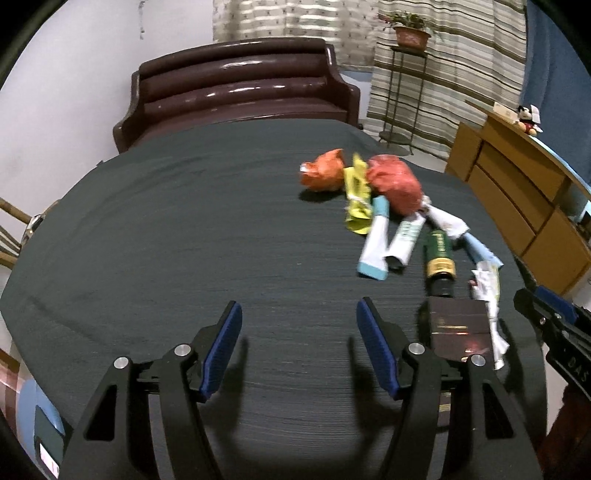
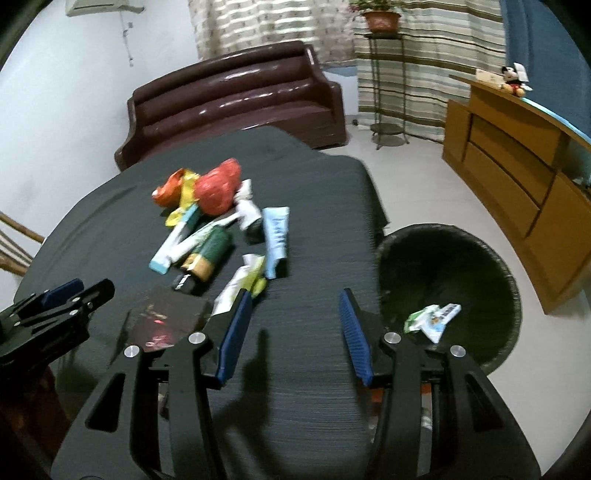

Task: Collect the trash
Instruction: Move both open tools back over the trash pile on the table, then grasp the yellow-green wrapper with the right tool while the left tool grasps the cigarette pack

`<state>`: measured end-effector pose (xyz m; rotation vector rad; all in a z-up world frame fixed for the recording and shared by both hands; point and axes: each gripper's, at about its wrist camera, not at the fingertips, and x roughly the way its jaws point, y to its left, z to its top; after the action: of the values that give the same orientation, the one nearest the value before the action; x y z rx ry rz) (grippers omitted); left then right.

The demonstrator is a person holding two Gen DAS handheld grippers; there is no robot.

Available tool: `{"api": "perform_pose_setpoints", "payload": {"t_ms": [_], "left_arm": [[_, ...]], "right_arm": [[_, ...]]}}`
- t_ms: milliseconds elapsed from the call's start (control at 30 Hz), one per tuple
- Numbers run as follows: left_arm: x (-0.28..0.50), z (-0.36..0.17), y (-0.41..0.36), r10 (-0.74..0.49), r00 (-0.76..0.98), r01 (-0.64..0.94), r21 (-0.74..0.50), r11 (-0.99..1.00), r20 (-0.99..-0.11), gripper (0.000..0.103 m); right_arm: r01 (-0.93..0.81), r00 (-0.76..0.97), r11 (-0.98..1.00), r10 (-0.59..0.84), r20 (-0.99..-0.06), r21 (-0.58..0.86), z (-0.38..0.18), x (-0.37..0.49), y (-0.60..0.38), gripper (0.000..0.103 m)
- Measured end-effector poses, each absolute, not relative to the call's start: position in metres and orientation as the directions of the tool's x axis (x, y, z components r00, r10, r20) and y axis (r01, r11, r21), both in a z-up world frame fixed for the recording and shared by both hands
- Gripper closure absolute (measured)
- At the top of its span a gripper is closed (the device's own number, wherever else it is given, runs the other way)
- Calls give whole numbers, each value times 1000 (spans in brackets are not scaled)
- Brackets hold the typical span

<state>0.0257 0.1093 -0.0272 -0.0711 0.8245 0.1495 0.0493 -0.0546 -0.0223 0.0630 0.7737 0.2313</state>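
Dark tablecloth (image 1: 184,221), green bottle (image 1: 438,254) lengthwise, cap toward camera

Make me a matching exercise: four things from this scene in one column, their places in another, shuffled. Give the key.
Things:
1. white-green wrapper
2. dark booklet
3. plush toy
4. potted plant

Places:
A. on the wooden cabinet
B. on the metal stand
C. inside the black bin
D. on the grey tablecloth

Pairs: 1-C, 2-D, 3-A, 4-B

Glossy leather sofa (image 1: 236,88), matt woven tablecloth (image 1: 184,229).
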Motion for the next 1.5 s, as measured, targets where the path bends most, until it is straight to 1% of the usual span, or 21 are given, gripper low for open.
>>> {"api": "perform_pose_setpoints", "payload": {"t_ms": [433, 533, 600, 767, 800, 1100, 1300, 1500], "left_arm": [[23, -36, 131, 95, 655, -181, -33, 983, -750, 38], [23, -36, 130, 91, 656, -176, -35, 984, -750, 38], [23, -36, 129, 88, 656, -175, -37, 984, -749, 38], [26, -38, 124, 78, 651, -166, -41, 985, -755, 38], [25, -38, 123, 75, 650, -164, -43, 986, -756, 38], [26, -30, 100, 36, 654, -116, -53, 992, -756, 38], [23, -24, 70, 11, 662, -76, -53, 996, -749, 35], [24, -21, 45, 14, 666, -44, -21, 999, -746, 34]], "right_arm": [[-222, 656, 968, 238, -716, 119, -32, 54, -22, 55], [-239, 652, 966, 238, -720, 102, -33, 54, -19, 57], [-249, 644, 963, 246, -725, 105, -34, 53, -17, 63], [-279, 633, 954, 266, -727, 107, -35, 50, -15, 88], [-283, 634, 954, 267, -726, 104, -35, 49, -15, 89], [-286, 671, 955, 259, -695, 80, -22, 36, -31, 89], [-246, 701, 966, 232, -675, 77, -13, 29, -67, 89], [-205, 720, 974, 217, -659, 97, -12, 24, -98, 89]]}}
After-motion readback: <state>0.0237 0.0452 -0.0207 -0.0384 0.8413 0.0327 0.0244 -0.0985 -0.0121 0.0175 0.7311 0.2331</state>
